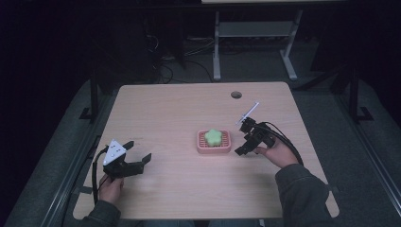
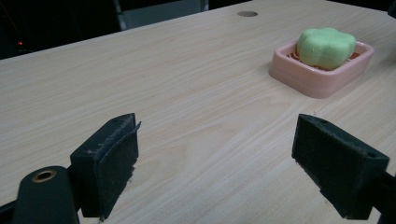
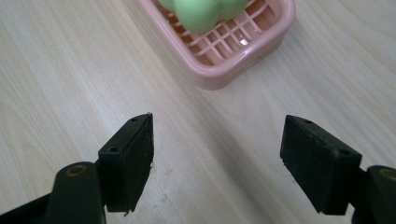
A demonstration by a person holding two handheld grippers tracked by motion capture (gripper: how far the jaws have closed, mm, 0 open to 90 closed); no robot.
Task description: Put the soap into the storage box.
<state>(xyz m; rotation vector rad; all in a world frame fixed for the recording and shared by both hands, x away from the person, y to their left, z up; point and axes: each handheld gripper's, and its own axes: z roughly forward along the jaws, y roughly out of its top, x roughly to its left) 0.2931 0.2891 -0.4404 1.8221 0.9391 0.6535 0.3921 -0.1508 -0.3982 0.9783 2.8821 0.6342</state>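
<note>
1. Dark surroundings are seen around a pale wooden tabletop (image 1: pixel 156 109), with a second table's legs and loose cables on the floor behind it and a small round hole (image 1: pixel 236 94) near the far edge.

2. A pink soap dish (image 1: pixel 202 147) is placed near the middle of the tabletop, a little to the right, and a green, flower-shaped soap (image 1: pixel 213 137) is seated inside it on the slatted grid (the grid shows best in the right gripper view).

3. The right tool (image 1: pixel 242 138) is held just beside the dish's right edge, tilted down toward it. Its jaws are spread wide, nothing is pinched between them, and bare tabletop is seen in the gap, with the dish (image 3: pixel 233 56) and soap (image 3: pixel 201 11) just ahead.

4. The left tool (image 1: pixel 137 152) is kept well apart from the dish, low over the left part of the tabletop. Its jaws are likewise spread and empty, and the dish (image 2: pixel 313 81) with the soap (image 2: pixel 327 46) is seen farther off to one side.

5. The step in hand is judged to be the approach: the right tool is lined up on the dish, but no contact is made yet.

6. The next move is judged to call for a short advance of the right tool until the soap (or the dish rim) sits between the jaws, followed by a gentle closing, since a rounded soap may slip if it is squeezed off-centre.
</note>
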